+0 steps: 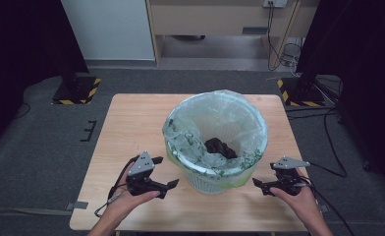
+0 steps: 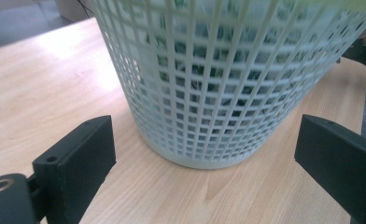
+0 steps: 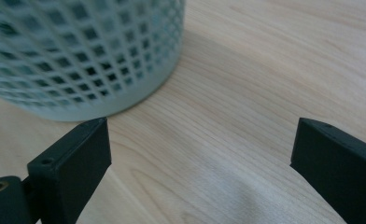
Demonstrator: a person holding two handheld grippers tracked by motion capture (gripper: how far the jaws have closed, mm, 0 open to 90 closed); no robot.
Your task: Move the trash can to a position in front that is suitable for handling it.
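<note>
A pale mesh wastebasket (image 1: 205, 181) lined with a clear plastic bag (image 1: 220, 115) stands on the wooden table (image 1: 131, 123). Something dark and crumpled (image 1: 220, 147) lies at the bottom of the bag. My left gripper (image 1: 173, 184) is held low at the basket's left, open and empty. In the left gripper view the basket's mesh wall (image 2: 218, 84) rises just ahead of the spread jaws. My right gripper (image 1: 256, 182) is at the basket's right, also open with nothing in it. The right gripper view has the basket's base (image 3: 78, 65) at upper left and bare wood between the jaws.
The table stands on grey carpet, with black stand bases marked by yellow-black tape (image 1: 77, 91) at far left and far right (image 1: 298, 91). Cables (image 1: 328, 142) trail on the floor to the right. A wooden cabinet (image 1: 220, 19) is at the back.
</note>
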